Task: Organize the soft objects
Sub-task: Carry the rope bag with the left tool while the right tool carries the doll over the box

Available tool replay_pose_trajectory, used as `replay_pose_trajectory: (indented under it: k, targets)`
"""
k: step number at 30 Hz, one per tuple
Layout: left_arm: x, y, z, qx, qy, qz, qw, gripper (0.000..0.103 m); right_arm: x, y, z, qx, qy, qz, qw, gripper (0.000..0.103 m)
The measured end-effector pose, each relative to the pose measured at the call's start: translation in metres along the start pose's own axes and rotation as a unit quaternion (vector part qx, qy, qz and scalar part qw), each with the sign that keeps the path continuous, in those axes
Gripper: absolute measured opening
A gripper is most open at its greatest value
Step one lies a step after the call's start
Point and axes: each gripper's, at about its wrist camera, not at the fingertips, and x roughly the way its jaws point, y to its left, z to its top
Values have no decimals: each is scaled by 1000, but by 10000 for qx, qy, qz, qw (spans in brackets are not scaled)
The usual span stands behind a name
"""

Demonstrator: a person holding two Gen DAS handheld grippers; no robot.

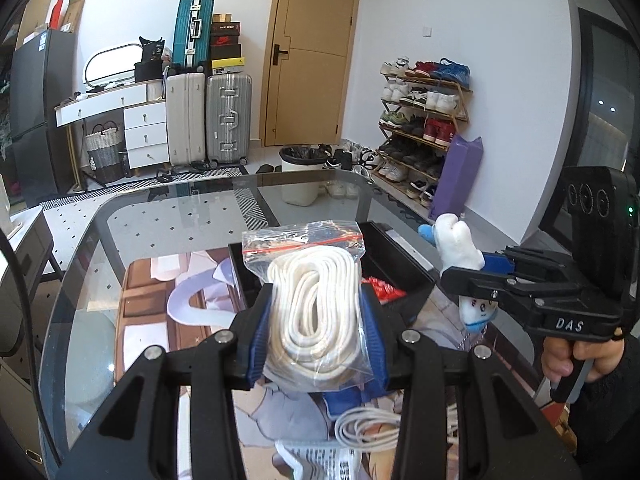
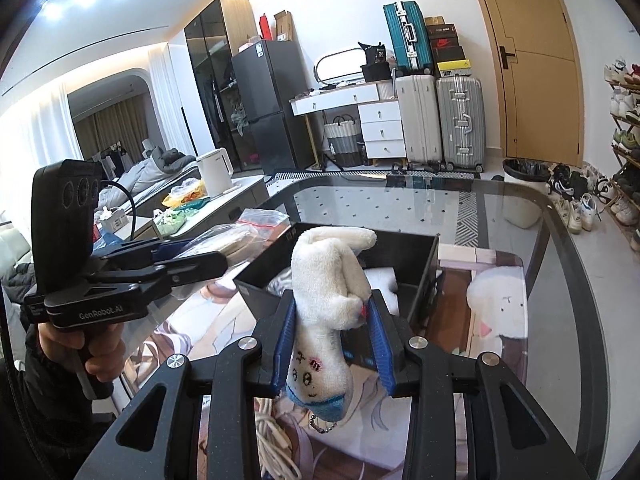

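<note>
A: What was the room like?
B: A glass table [image 1: 100, 264] stood under both tools. Far ahead were suitcases [image 1: 208, 120], a door [image 1: 312, 52] and a shoe rack [image 1: 424, 128].

A: And the box?
B: A black box [image 1: 400, 256] sat just past the fingers, with something red [image 1: 382, 289] inside.

A: What did the tools hold?
B: The left gripper [image 1: 318, 320] squeezed a clear bag of white rope [image 1: 310, 300]. The right gripper [image 2: 332, 340] squeezed a white plush toy [image 2: 332, 288], face down, near the box.
</note>
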Motion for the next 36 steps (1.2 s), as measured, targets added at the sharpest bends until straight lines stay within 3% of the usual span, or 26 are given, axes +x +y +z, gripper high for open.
replay_pose_trajectory:
  k: [19,36]
  targets:
    - [34,13,26,-123,-226,192,9995,40,26,-4,40,-97,-250,-120,9996,35]
    - [83,8,16,19,165,317,9994,40,68,-18,35,-356,69,-636,9973,35]
